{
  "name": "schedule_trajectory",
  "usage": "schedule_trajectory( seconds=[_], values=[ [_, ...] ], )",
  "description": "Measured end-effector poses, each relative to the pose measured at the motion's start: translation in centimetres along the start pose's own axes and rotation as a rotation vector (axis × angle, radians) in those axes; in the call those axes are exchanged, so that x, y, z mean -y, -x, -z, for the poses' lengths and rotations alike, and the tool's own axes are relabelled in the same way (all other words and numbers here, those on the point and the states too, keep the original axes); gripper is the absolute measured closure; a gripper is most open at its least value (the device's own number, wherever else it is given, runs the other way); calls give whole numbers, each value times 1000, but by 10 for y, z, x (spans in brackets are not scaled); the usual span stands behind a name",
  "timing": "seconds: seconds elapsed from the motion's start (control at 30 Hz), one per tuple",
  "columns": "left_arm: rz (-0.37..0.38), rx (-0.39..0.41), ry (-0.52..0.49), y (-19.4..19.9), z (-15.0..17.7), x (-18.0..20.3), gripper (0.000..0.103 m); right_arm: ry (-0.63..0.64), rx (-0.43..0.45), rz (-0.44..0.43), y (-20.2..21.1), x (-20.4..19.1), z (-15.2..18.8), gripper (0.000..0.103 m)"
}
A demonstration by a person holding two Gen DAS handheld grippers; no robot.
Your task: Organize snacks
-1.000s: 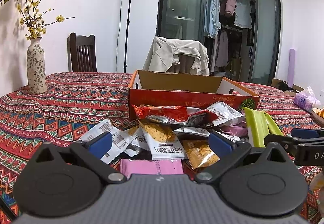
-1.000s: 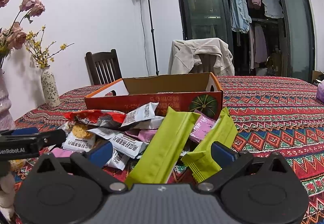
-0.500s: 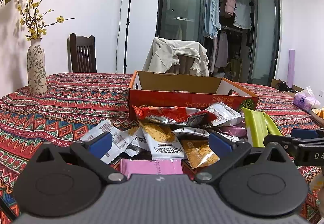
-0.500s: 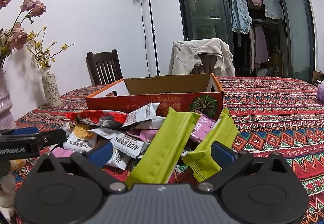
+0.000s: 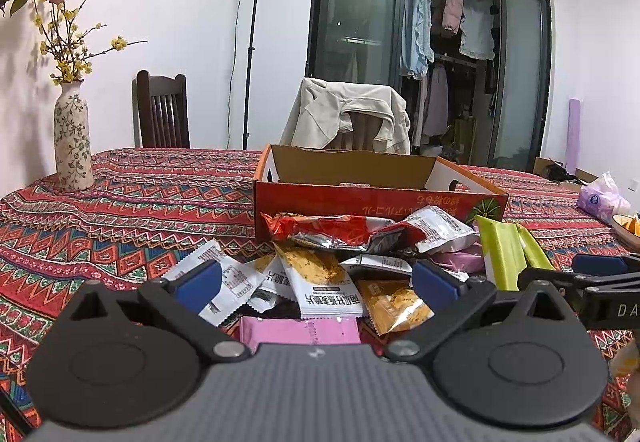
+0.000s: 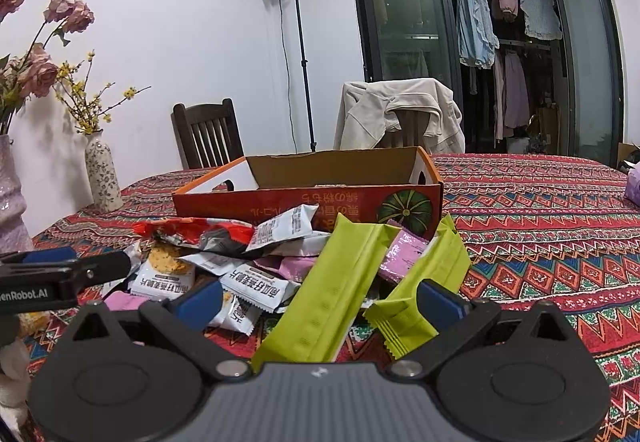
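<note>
A heap of snack packets lies on the patterned tablecloth in front of an open orange cardboard box (image 5: 376, 198) (image 6: 304, 202). In the left wrist view my left gripper (image 5: 316, 280) stands open just before the heap, over a pink packet (image 5: 300, 328) and a white biscuit packet (image 5: 320, 282). A red wrapper (image 5: 332, 228) lies against the box. In the right wrist view my right gripper (image 6: 320, 298) is open, with a long green packet (image 6: 332, 290) between its fingers and a second green packet (image 6: 424, 282) by the right finger. Neither gripper holds anything.
A flowered vase (image 5: 72, 138) stands at the table's left, with a second pale vase (image 6: 12, 194) nearer. Two chairs (image 5: 164, 110) stand behind the table, one draped with a jacket (image 5: 348, 114). A tissue pack (image 5: 600, 198) and a bowl (image 5: 628, 228) sit far right.
The right gripper has drifted very slightly; the left gripper and the packets have not visibly moved.
</note>
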State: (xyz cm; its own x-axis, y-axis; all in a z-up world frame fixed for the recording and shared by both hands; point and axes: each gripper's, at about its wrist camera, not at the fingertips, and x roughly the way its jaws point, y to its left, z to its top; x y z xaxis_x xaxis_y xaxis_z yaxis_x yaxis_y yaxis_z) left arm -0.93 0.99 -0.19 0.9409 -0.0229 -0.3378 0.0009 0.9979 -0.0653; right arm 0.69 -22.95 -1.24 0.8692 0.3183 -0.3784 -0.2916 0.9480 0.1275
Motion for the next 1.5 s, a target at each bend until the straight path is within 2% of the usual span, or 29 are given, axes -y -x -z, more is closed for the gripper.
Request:
schedule_trajectory(
  seconds=[0.47, 0.73, 0.87, 1.0, 1.13, 1.2, 1.43, 1.5],
  values=[
    [-2, 4, -2, 2, -1, 0, 0, 4, 2, -2, 0, -2, 0, 0],
    [-4, 4, 0, 2, -2, 0, 0, 34, 6, -36, -1, -9, -4, 0],
    [-12, 3, 4, 2, -3, -1, 0, 52, -9, -9, -10, -12, -8, 2],
    [-17, 2, 10, 2, -3, -3, 0, 55, -53, 12, -26, -10, -13, 21],
    [-24, -9, 15, 2, -1, -4, 0, 40, -101, 34, -45, -4, -15, 31],
    [-30, -14, 18, 2, -1, -6, 0, 38, -124, 56, -54, -2, -15, 44],
    [-49, -39, 20, -3, -2, -7, 0, 57, -145, 92, -60, -5, -6, 51],
    [-51, -44, 20, -4, -1, -8, 0, 55, -139, 89, -57, -5, -4, 58]
  ],
)
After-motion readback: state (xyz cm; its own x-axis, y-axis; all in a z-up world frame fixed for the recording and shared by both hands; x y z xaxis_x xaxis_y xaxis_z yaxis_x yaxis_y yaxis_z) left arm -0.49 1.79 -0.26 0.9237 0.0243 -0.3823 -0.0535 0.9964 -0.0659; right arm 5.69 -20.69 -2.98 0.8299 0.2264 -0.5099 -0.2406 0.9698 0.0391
